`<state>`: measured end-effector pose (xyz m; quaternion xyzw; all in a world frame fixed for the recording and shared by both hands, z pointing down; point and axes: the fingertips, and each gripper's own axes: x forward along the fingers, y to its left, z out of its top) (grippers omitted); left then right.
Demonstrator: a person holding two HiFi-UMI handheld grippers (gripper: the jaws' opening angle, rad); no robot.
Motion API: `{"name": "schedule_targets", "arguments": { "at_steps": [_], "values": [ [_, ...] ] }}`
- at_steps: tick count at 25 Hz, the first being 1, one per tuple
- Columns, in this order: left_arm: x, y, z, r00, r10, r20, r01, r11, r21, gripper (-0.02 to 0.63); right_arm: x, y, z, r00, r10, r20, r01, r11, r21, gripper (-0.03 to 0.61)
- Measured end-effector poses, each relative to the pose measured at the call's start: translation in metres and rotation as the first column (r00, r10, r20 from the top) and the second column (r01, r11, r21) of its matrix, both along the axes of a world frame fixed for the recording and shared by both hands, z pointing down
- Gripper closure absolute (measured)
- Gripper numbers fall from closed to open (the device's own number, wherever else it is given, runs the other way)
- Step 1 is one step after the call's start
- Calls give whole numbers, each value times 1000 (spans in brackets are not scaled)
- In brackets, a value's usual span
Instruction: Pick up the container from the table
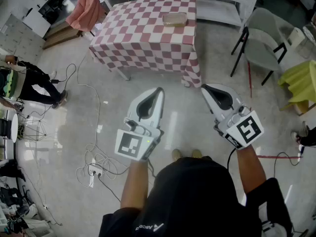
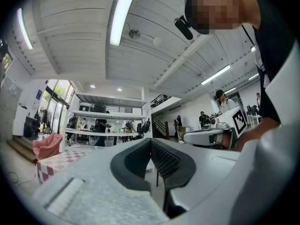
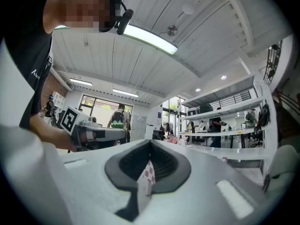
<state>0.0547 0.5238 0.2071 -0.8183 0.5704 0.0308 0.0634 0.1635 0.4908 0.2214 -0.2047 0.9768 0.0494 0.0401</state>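
- Jaws of the left gripper [image 2: 151,146] are pressed together along their black ribbed pads, with nothing between them.
- Jaws of the right gripper [image 3: 150,149] are likewise closed tip to tip and hold nothing; only a sliver of red-and-white check shows through the notch below the pads.
- Seen from the head view, both grippers are held side by side over the pale floor [image 1: 98,107], pointing toward the table [image 1: 123,65] and well short of its near edge.
- The container [image 1: 175,19], a flat translucent box, lies on the table's checkered cloth [image 1: 143,28] toward the right edge, nearer the far edge than the near one.
- It is well apart from both grippers and untouched.
- A pink cloth [image 1: 86,6] is draped just beyond the table's far left corner.
- A grey chair [image 1: 261,38] stands off the table's right edge.
- Cables [image 1: 94,167] trail over the floor on the left, below the left gripper.
- Someone in dark trousers [image 1: 29,83] is at the left border of the head view.
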Motion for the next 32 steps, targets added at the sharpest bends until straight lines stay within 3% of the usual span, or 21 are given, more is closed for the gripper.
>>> {"name": "schedule_targets", "arguments": {
  "at_steps": [7,18,23,32],
  "values": [
    [-14,-10,6,1000,3,-3,-3,1000,-1,603,-13,-13,5,1000,2,3,-2,1000,-9,575],
    [-71,-23,11,998,58,-19,-58,998,-17,603,-66,-26,3,999,31,5,-31,999,-23,575],
    [-73,-42,15,995,84,-52,-84,996,-4,603,-59,-36,10,999,40,-17,-40,999,-18,575],
    [-123,-152,29,993,89,-75,-88,996,11,603,-95,-146,20,999,37,0,-37,999,-3,575]
  ]
}}
